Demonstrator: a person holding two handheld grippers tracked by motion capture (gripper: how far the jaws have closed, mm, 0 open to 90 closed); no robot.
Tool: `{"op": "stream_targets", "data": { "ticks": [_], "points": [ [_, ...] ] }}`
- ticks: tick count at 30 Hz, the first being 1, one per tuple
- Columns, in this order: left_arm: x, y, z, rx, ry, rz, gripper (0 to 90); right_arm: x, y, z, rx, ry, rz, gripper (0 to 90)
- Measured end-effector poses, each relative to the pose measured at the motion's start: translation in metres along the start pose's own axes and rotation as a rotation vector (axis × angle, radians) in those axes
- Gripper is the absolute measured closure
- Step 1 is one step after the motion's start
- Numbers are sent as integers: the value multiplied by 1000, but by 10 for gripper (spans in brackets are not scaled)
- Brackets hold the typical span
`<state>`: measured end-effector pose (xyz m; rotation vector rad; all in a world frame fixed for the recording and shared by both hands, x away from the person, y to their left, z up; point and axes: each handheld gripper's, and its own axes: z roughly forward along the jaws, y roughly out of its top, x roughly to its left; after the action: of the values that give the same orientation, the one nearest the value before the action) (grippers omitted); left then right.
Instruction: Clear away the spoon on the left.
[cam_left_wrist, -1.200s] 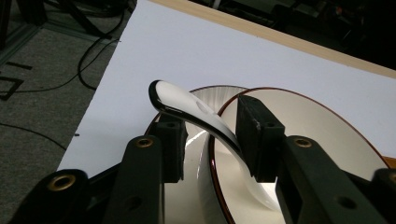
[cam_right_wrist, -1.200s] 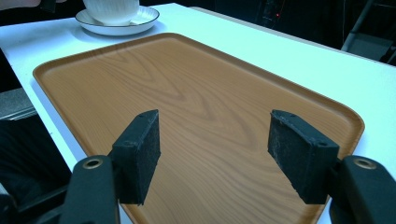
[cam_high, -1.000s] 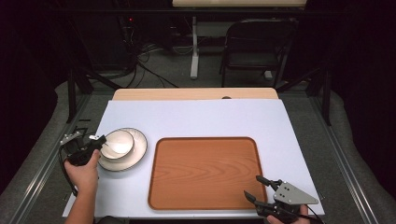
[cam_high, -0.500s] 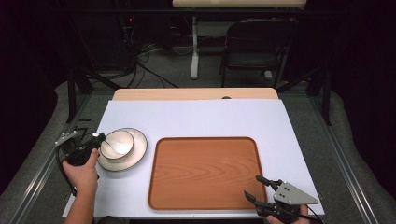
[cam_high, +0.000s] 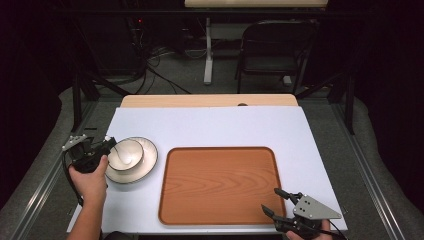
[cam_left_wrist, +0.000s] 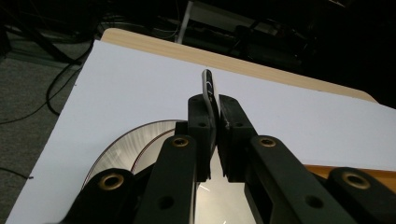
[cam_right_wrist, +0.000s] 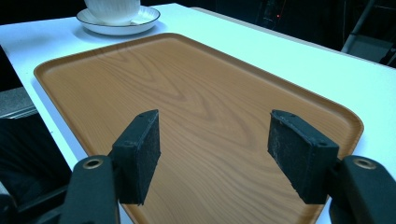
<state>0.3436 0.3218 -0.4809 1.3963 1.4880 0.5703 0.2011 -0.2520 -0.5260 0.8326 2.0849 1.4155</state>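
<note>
The bowl (cam_high: 126, 153) is white with fine ribbed lines, and at its 6 o'clock side the plate (cam_high: 144, 167) under it is white with a thin dark line round its rim. The tray (cam_high: 220, 185) at the plate's 3 o'clock is orange-brown with a wood-grain pattern and a darker edge. The sheet (cam_high: 210, 125) covering the table is plain white, and a pale wooden strip (cam_high: 200, 100) shows at its 12 o'clock edge.

Bowl (cam_high: 125, 154) and plate (cam_high: 145, 165) look like glazed white ceramic, glossy. I read the tray (cam_high: 220, 185) as wood-grain, satin smooth. Table cover (cam_high: 210, 125) matt white. Right gripper (cam_right_wrist: 215, 156) pads (cam_right_wrist: 299, 154) rough black foam.
</note>
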Motion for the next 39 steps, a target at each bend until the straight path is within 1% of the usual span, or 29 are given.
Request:
{"op": "stream_targets", "data": {
  "ticks": [10, 11, 16, 20, 22, 23, 25, 26, 27, 28, 29, 32, 33, 34, 36, 37, 38, 39],
  "points": [
    [-6, 14, -7, -13, 4, 20, 848, 0, 0, 0, 0, -2, 1, 343],
    [-7, 16, -8, -7, 2, 26, 848, 0, 0, 0, 0, -2, 0, 343],
    [-10, 21, -12, -21, -5, 34, 848, 0, 0, 0, -2, -2, 3, 343],
    [-16, 25, -16, -32, -17, 45, 848, 0, 0, 0, -2, -2, 4, 344],
    [-19, 27, -18, -39, -25, 52, 848, 0, 0, 0, -2, -2, 3, 343],
    [-23, 28, -20, -42, -39, 60, 848, 0, 0, 0, -3, -2, 3, 343],
    [-25, 29, -22, -43, -44, 65, 848, 0, 0, 0, -3, -2, 3, 343],
    [-29, 31, -24, -47, -56, 73, 848, 0, 0, 0, -2, -2, 4, 343],
    [-29, 31, -24, -47, -56, 73, 848, 0, 0, 0, -2, -2, 4, 343],
    [-33, 33, -26, -51, -72, 83, 848, 0, 0, 0, -2, -2, 5, 343],
    [-35, 33, -27, -50, -76, 85, 848, 0, 0, 0, -2, -2, 5, 343],
    [-42, 34, -30, -51, -105, 98, 848, 0, 0, 0, -3, -3, 4, 343],
    [-44, 34, -31, -47, -115, 103, 848, 0, 0, 0, -2, -3, 4, 343],
    [-44, 34, -31, -47, -115, 103, 847, 0, 0, 0, -2, -3, 4, 343],
    [-51, 34, -33, -39, -140, 112, 848, 0, 0, 0, -1, -2, 5, 343],
    [-51, 34, -33, -39, -140, 112, 848, 0, 0, 0, -1, -2, 5, 343],
    [-53, 34, -34, -35, -149, 118, 848, 0, 0, 0, -1, -2, 5, 343],
    [-58, 33, -35, -30, -165, 125, 848, 0, 0, 0, -1, -2, 5, 343]
  ]
}}
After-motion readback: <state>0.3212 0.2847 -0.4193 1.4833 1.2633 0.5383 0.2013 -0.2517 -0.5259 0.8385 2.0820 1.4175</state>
